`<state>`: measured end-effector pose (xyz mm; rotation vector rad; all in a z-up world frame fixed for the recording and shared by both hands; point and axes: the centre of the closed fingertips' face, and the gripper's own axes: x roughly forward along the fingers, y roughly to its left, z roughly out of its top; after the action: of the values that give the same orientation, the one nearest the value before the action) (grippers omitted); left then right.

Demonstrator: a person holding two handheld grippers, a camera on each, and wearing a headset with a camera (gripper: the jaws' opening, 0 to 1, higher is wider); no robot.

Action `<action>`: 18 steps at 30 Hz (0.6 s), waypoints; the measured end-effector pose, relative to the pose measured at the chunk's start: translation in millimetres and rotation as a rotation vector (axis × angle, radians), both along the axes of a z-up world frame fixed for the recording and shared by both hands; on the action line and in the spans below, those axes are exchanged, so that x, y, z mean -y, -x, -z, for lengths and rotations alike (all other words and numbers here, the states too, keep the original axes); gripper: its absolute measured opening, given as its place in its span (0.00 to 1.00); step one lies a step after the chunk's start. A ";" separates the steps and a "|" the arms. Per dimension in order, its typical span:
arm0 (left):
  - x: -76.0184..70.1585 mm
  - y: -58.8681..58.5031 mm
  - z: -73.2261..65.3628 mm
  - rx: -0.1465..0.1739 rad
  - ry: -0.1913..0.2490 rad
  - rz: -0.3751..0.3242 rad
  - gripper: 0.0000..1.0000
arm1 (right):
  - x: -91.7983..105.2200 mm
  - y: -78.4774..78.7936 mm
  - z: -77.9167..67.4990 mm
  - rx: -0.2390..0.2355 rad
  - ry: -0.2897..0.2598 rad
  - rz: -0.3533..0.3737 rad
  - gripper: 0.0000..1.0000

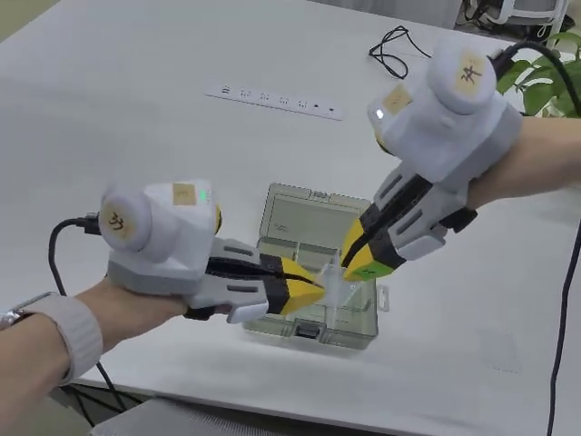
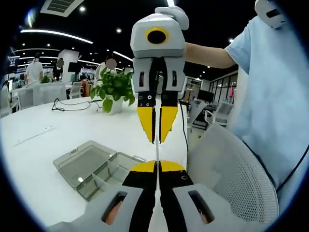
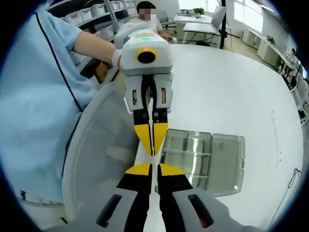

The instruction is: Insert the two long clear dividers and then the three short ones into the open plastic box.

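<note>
One white table (image 1: 136,163), broad and bare-topped, carries the items below. One grey mesh-backed chair (image 2: 231,169) stands past the table edge beside the person in a light blue shirt, as the gripper views show. One green potted plant (image 1: 545,77) sits at the table's far right. One plastic box (image 1: 318,331), clear grey, lies open near the front edge of the table with its lid (image 1: 295,213) laid flat behind it. Thin clear partitions show inside the box, but their count cannot be told. Two grippers have white bodies and black jaws with yellow tips. The left gripper (image 1: 318,283) lies low and level over the front left of the box. The right gripper (image 1: 356,269) is angled downward from the upper right over the right half of the box. Both pairs of jaws are pressed together with no gap, tips facing each other, and each pinches one end of the same divider. One white power strip (image 1: 272,98) lies well behind the box. One looped black cable (image 1: 390,50) rests at the far edge. One clear divider (image 1: 338,282), thin, is held between the opposing tips just above the front right part of the box and is not seated. In the left gripper view it reads as a fine upright line. Whether it is a long or a short one cannot be told.
</note>
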<state>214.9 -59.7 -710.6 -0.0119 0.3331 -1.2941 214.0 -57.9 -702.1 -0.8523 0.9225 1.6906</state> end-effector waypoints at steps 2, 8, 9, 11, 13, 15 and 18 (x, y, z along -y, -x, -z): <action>0.1 0.7 0.2 -0.002 -0.002 0.004 0.00 | 0.5 0.8 0.8 -0.003 0.005 -0.012 0.04; -0.2 1.6 2.5 -0.009 -0.008 0.015 0.00 | -0.2 3.4 2.2 0.025 0.009 -0.071 0.02; -0.1 1.5 2.7 -0.007 -0.011 0.015 0.00 | -0.9 3.1 2.5 0.032 0.013 -0.076 0.02; -0.3 0.7 3.9 -0.013 -0.015 0.011 0.00 | -2.1 2.2 2.8 0.040 0.017 -0.072 0.02; 0.3 1.1 5.5 -0.012 -0.028 0.019 0.00 | -2.6 1.3 3.9 0.044 0.028 -0.071 0.02; 1.0 1.8 6.6 -0.009 -0.041 0.026 0.00 | -3.1 2.3 4.6 0.049 0.037 -0.074 0.02; 1.9 2.6 7.5 -0.002 -0.054 0.028 0.00 | -2.2 1.5 5.7 0.054 0.047 -0.078 0.02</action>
<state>212.2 -61.6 -718.0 0.0368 0.3709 -1.3130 212.5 -55.7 -707.7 -0.9715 0.9057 1.7101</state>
